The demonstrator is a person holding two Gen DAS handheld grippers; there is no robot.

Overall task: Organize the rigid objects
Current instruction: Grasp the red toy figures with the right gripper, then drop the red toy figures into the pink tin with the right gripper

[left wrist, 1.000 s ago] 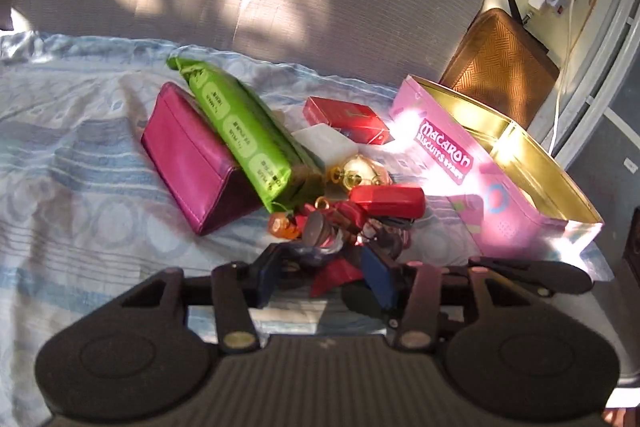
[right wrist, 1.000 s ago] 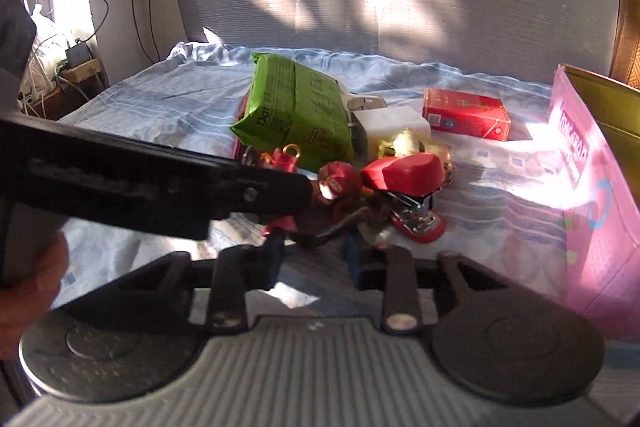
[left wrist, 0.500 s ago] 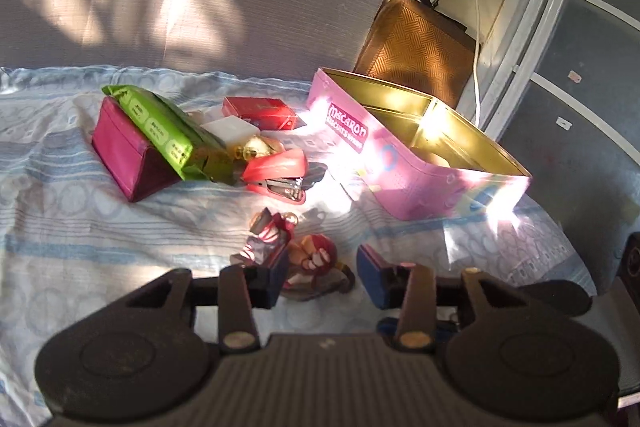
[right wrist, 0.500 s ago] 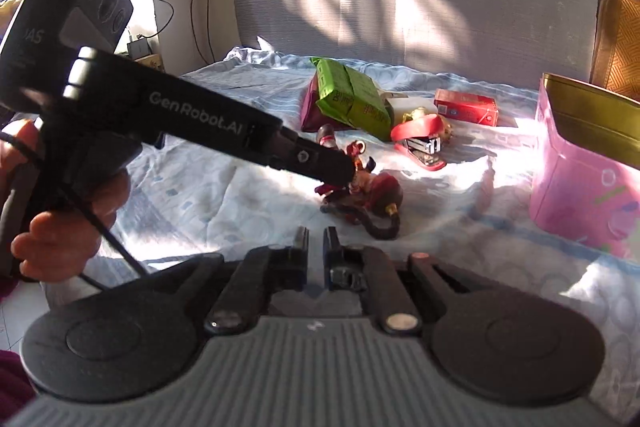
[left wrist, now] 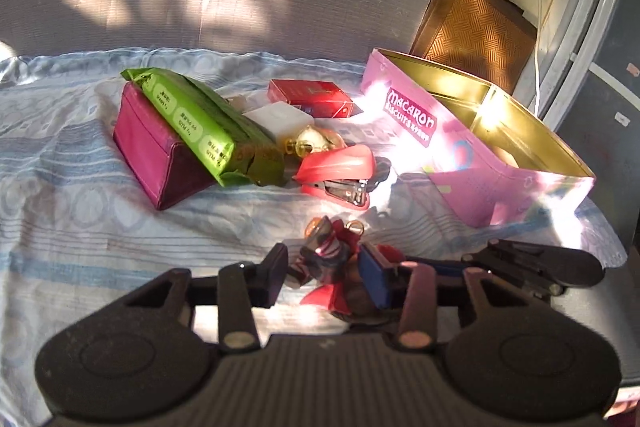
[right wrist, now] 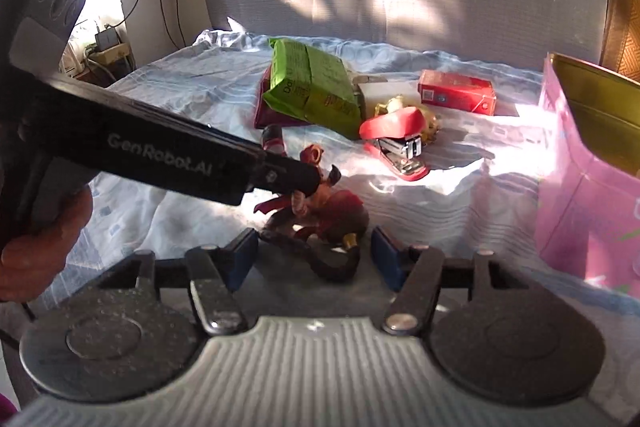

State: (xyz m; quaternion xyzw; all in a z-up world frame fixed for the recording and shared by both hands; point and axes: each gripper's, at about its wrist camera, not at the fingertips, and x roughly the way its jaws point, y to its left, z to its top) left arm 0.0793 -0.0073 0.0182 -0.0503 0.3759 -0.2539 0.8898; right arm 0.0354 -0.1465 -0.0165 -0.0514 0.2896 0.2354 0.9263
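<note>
Fingers point(left wrist: 276, 275) around small red-brown figurine point(left wrist: 332, 259)

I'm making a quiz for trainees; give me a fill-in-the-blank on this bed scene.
1. The green snack packet leans on a ____ pouch.
2. The red stapler lies on the striped ____.
3. The pink tin reads ____.
4. The left gripper is shut on the small red ____.

Missing: magenta; bedsheet; Macaron; figurine
</note>
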